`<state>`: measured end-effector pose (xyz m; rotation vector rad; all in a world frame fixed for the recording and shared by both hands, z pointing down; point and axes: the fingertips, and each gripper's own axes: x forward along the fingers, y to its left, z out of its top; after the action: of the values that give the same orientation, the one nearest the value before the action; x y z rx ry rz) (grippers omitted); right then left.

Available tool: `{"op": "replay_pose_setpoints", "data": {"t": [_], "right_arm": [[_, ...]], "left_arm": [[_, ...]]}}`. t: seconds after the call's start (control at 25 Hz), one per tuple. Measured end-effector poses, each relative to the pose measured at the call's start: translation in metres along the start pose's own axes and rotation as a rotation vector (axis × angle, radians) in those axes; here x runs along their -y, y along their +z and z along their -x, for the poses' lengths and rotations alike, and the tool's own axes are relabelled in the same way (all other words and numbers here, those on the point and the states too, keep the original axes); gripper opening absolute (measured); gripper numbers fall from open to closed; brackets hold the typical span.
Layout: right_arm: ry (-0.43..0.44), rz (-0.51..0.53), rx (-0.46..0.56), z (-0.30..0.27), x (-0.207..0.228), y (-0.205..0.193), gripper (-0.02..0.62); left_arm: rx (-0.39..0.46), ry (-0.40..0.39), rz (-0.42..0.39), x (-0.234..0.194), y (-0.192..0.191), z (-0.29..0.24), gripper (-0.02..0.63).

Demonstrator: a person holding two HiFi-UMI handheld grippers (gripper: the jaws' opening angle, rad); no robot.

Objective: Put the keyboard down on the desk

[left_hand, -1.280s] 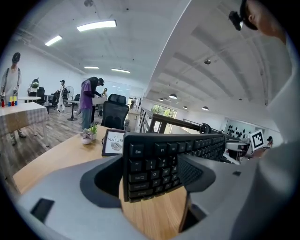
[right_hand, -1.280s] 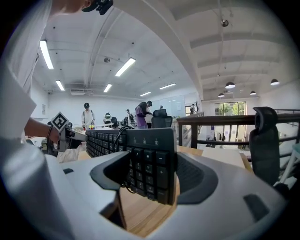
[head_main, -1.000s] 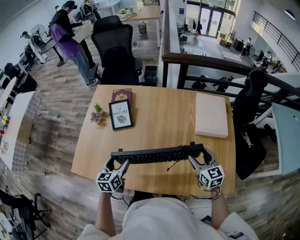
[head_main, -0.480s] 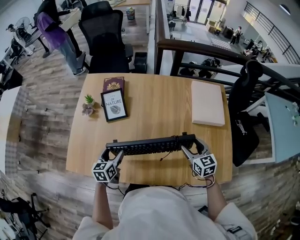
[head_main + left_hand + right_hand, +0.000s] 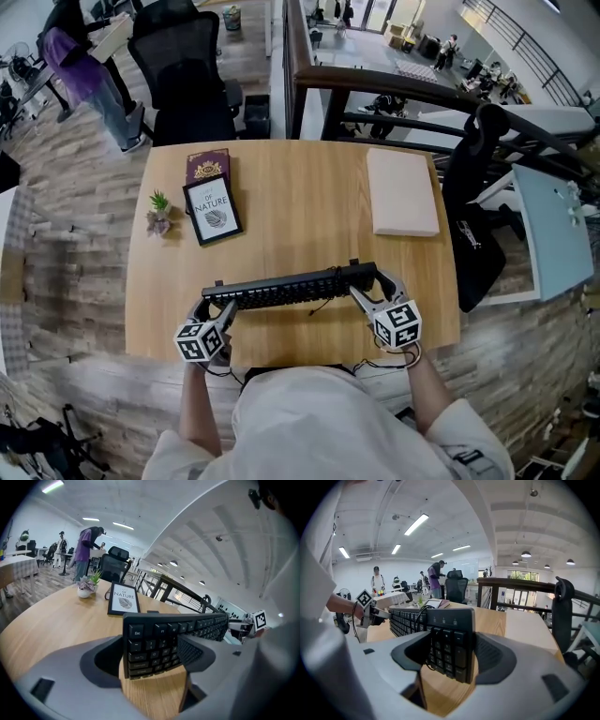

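**Keyboard gripped at both ends**

Head view: keyboard (image 5: 281, 287) tilted on edge over the near part of the bench (image 5: 309, 206), left tool (image 5: 217, 309) and right tool (image 5: 372, 286) at its ends.
Left gripper view: tool clenched on the Esc end.
Right gripper view: tool clenched on the numpad end.

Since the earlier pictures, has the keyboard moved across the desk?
No, not noticeably: the keyboard remains between the framed print and the near edge of the desk; only the camera shifted.

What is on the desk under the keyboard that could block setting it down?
Nothing visible. The desk below the keyboard is bare wood; the framed print, plant and pink pad lie farther back.
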<state>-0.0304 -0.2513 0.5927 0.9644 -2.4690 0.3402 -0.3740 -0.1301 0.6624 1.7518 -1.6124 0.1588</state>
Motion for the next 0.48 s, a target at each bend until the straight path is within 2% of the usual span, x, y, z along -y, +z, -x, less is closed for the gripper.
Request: {"op": "replay_pose_setpoints", "data": {"t": [0.2,0.48], "right_arm": [[-0.038,0.008,-0.019,0.003,-0.002,-0.001,0.288],[-0.069,-0.013,-0.037,0.001,-0.005,-0.006,0.282]], "left_arm": [[-0.039,-0.031,0.011,-0.006,-0.007,-0.014,0.357],[-0.023,-0.059,-0.007,-0.015,0.003,-0.030,0.356]]}}
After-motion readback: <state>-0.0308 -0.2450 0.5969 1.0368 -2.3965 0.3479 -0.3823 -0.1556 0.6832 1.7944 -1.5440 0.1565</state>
